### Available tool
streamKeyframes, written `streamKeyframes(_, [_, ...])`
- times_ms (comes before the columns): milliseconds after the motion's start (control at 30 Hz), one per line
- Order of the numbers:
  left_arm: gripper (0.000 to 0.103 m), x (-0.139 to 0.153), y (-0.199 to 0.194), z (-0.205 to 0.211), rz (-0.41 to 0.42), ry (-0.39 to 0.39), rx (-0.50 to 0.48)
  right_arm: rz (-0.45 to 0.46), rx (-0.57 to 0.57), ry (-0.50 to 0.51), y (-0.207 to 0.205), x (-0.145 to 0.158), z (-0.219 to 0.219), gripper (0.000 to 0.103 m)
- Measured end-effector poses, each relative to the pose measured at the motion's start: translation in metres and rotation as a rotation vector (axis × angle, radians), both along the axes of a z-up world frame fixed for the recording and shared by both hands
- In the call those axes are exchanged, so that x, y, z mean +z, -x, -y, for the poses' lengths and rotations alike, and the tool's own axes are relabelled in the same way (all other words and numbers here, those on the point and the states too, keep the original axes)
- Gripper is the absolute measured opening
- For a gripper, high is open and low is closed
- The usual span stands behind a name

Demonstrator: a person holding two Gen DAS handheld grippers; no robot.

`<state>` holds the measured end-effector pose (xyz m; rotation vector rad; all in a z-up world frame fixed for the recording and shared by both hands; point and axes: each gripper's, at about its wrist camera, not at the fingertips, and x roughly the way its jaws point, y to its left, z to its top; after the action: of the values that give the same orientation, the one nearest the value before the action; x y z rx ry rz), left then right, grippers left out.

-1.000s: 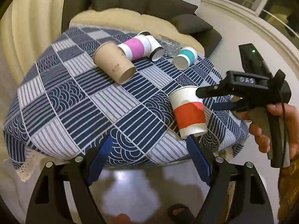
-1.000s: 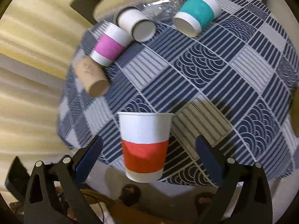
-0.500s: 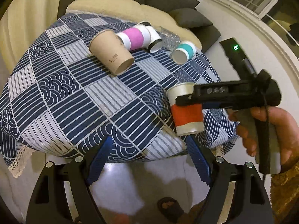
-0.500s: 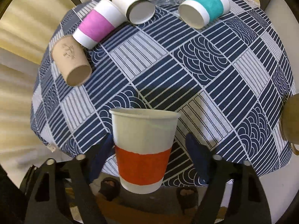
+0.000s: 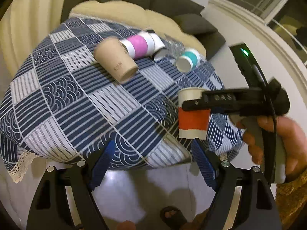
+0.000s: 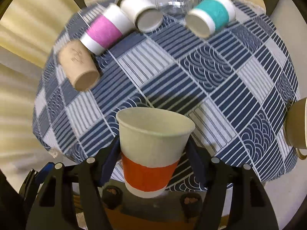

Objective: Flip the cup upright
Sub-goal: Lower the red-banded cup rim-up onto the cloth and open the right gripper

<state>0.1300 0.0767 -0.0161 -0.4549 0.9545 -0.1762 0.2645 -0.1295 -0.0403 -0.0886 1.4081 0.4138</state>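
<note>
Right wrist view: right hand-held gripper [image 6: 151, 155] clamped on red-banded cup [image 6: 153, 149], mouth up, between fingers near table [image 6: 239, 80] edge. Likely set-down step; next: lower, release. Left hand-held gripper [image 5: 151, 159] open, idle.

In the left wrist view a finger of the right gripper [image 5: 191, 103] hides a strip of the red-banded cup [image 5: 192, 121]. The clear plastic item [image 5: 173, 46] at 12 o'clock on the counter [image 5: 63, 99] is too blurred to identify. In the right wrist view, a pale cup [image 6: 298, 124] at 3 o'clock is cut by the edge.
</note>
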Motion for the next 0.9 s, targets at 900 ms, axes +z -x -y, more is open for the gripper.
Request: streamKeyframes(900, [0.080, -0.005, 0.002, 0.009, 0.013, -0.160, 0.032, 0.945, 0.073, -0.290, 0.105, 0.008, 0.058, 0.067])
